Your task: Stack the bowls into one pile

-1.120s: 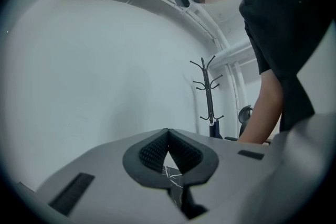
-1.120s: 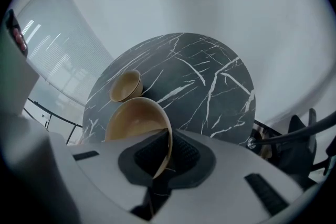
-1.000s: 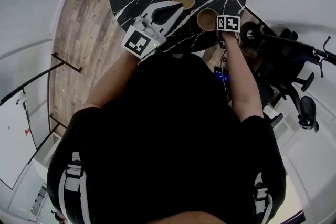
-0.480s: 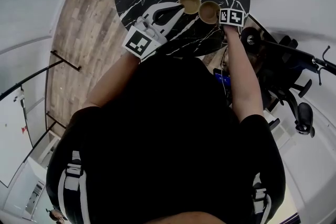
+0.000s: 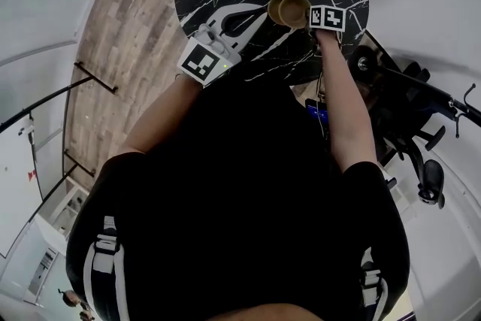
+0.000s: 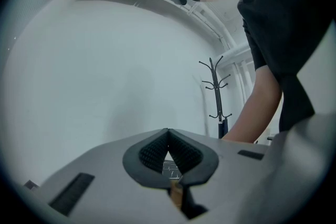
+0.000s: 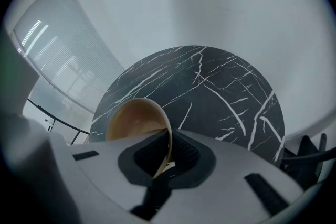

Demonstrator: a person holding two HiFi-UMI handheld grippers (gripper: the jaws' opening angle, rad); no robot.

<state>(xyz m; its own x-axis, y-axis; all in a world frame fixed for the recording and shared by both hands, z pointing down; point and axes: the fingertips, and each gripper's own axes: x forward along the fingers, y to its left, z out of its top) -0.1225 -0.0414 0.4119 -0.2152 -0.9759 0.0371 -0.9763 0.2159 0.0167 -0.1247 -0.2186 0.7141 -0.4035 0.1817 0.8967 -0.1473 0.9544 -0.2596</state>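
Status: not stacked yet. Two bowls in view, neither nested in the other.

Right gripper (image 7: pixel 167 134) is clamped on the rim of the right bowl (image 7: pixel 135 119). The bowl wall runs edge-on between the jaws, and the bowl is tilted. It looks lifted off the worktop (image 7: pixel 220 86).

Left gripper (image 6: pixel 168 132) is held level with its tips touching. A tan sliver is pinched lower down between the jaws, and I read that as the rim of the left bowl (image 5: pixel 275 8), so it's closed on that bowl. Most of that bowl is hidden under the gripper in its own view.

In the head view the right bowl overlaps the right edge of the left bowl, over the near-right part of the worktop. I can't tell whether they touch.

Progress: both bowls grasped and brought together, roughly half done.

Remaining, as I judge it:
- centre the right bowl over the left one
- level it out
- lower it in and let go

Risk: with that tilt, the low edge could catch the left bowl's rim and tip it. With only two bowls visible, one clean placement should finish the pile.
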